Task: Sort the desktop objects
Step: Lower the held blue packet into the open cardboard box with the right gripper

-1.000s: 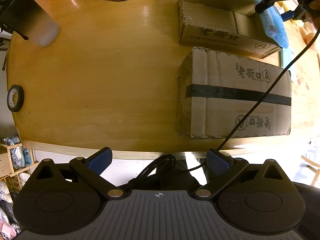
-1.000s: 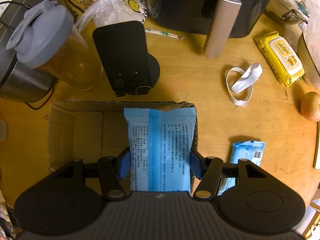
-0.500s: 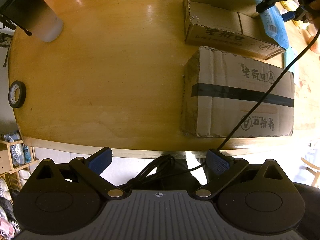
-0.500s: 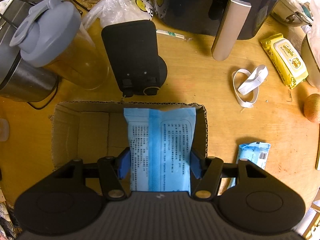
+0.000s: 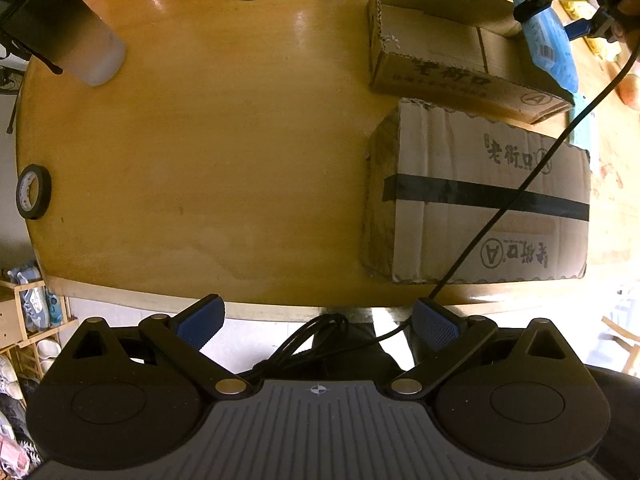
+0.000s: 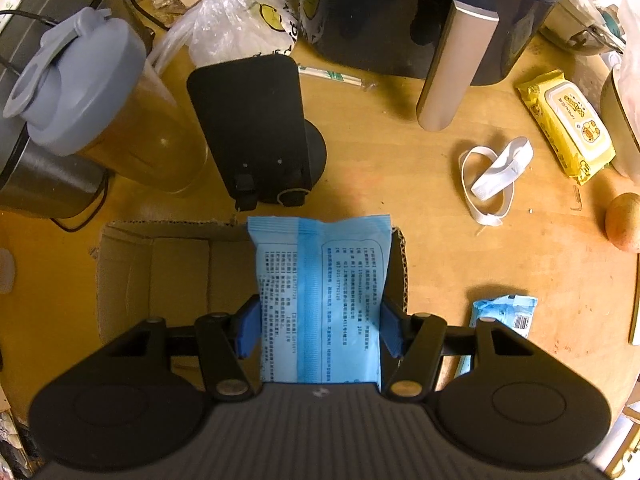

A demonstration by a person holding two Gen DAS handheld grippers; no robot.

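My right gripper [image 6: 320,326] is shut on a light blue tissue pack [image 6: 320,292] and holds it above the right end of an open cardboard box [image 6: 160,276]. The same box [image 5: 440,52] shows at the top right of the left wrist view, with the right gripper [image 5: 560,4] and the blue pack [image 5: 552,52] over its far end. My left gripper [image 5: 318,322] is open and empty, held off the table's near edge. A second small blue pack [image 6: 504,312] lies on the table right of the box.
A taped, closed carton [image 5: 488,200] sits in front of the open box. A tape roll [image 5: 34,192] and a frosted cup [image 5: 84,52] are at the left. Behind the box stand a lidded jug [image 6: 100,112], a black stand [image 6: 256,128], a white band [image 6: 496,176], yellow wipes [image 6: 568,120] and a fruit [image 6: 624,222].
The right gripper with the blue pack has shifted slightly relative to the open box. The left gripper has drifted a little; the boxes sit further right in its view.
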